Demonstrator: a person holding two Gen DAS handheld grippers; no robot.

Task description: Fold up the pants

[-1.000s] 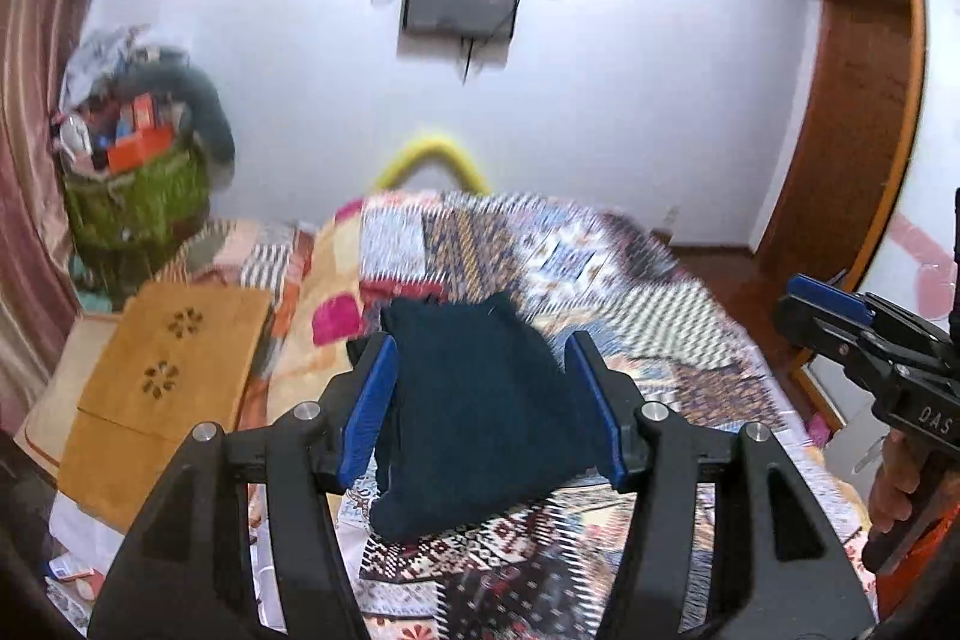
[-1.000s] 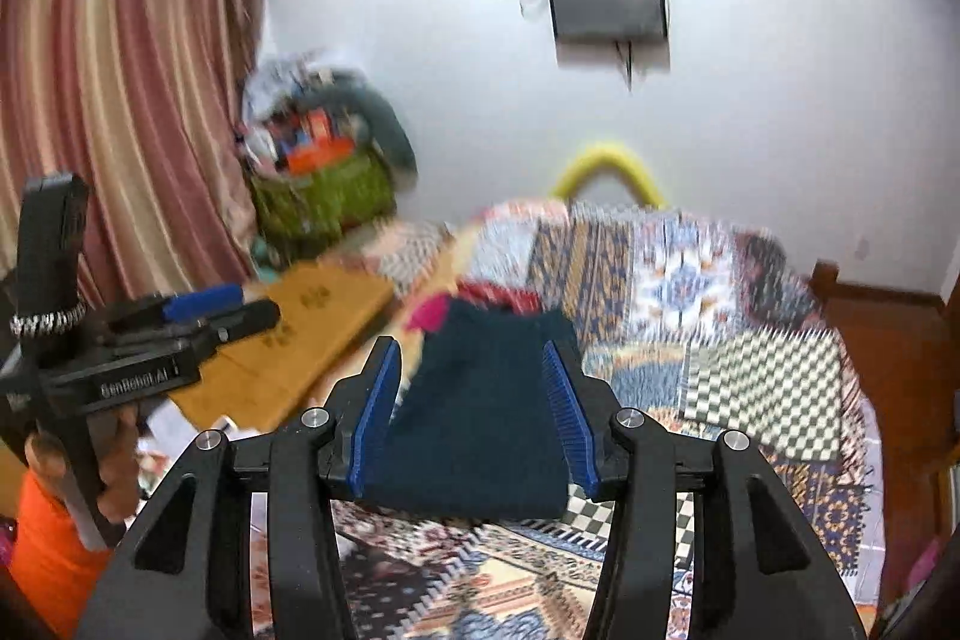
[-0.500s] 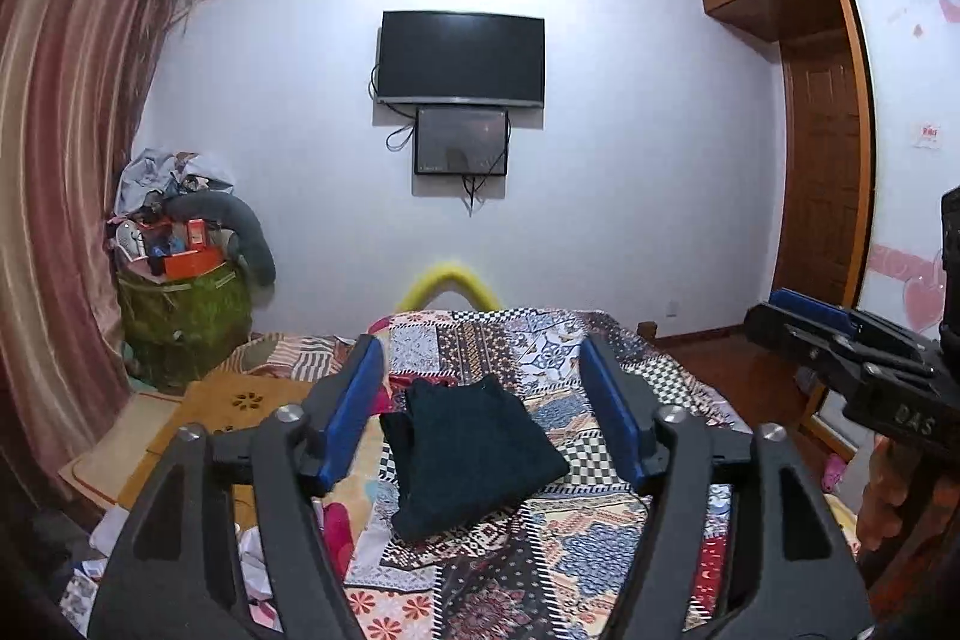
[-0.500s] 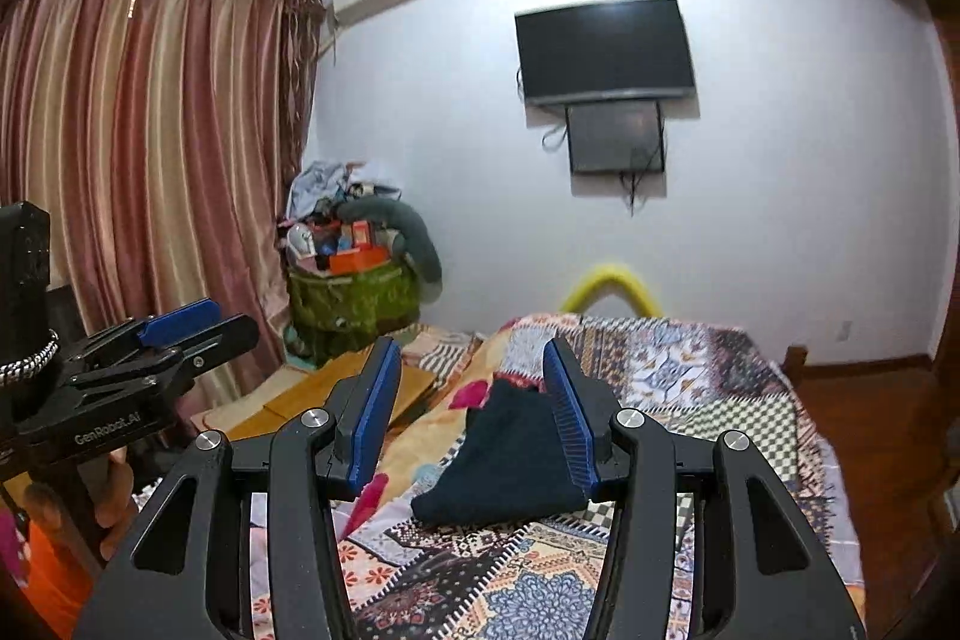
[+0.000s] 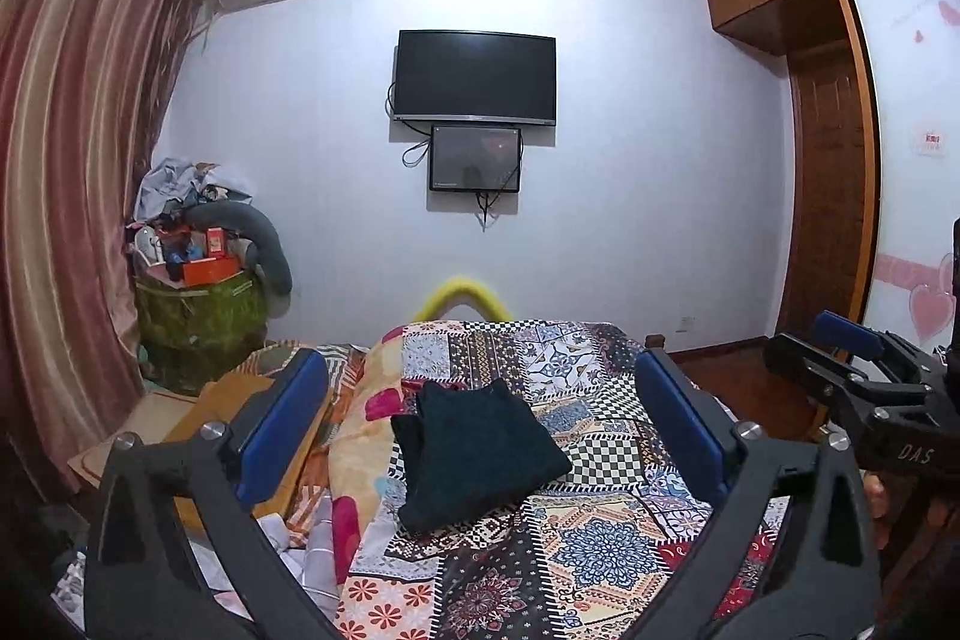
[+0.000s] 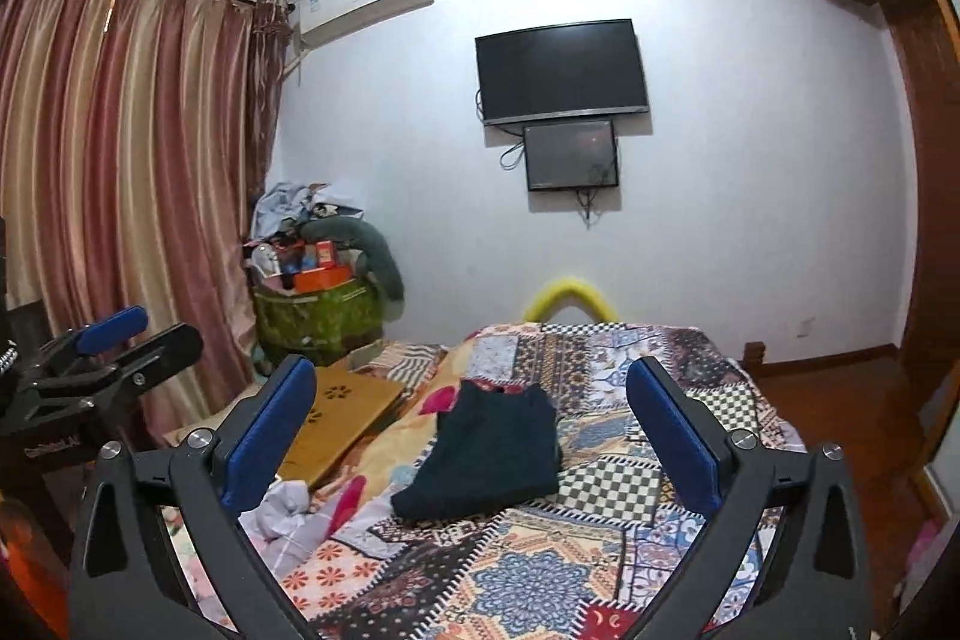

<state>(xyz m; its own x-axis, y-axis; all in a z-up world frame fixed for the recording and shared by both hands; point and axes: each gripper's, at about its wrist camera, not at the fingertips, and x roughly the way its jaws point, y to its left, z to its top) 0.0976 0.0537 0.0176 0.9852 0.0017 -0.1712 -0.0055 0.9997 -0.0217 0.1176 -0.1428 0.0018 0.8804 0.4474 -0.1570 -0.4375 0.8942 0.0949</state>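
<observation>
The dark teal pants (image 5: 477, 451) lie folded into a compact bundle on the patchwork bedspread (image 5: 600, 538). They also show in the right wrist view (image 6: 492, 451). My left gripper (image 5: 480, 424) is open and empty, held back from the bed well above the pants. My right gripper (image 6: 477, 424) is open and empty too, at a similar distance. The right gripper shows at the right edge of the left wrist view (image 5: 852, 370). The left gripper shows at the left edge of the right wrist view (image 6: 114, 346).
A wooden lap desk (image 6: 336, 415) lies left of the bed. A green basket (image 5: 198, 319) piled with clutter stands by the curtain (image 5: 66, 196). A TV (image 5: 474, 76) hangs on the far wall. A wooden wardrobe (image 5: 828, 160) is at the right.
Both grippers have pulled back and tilted up from the pants, so the folded bundle looks smaller and more of the room shows. Both sets of jaws have opened wider.
</observation>
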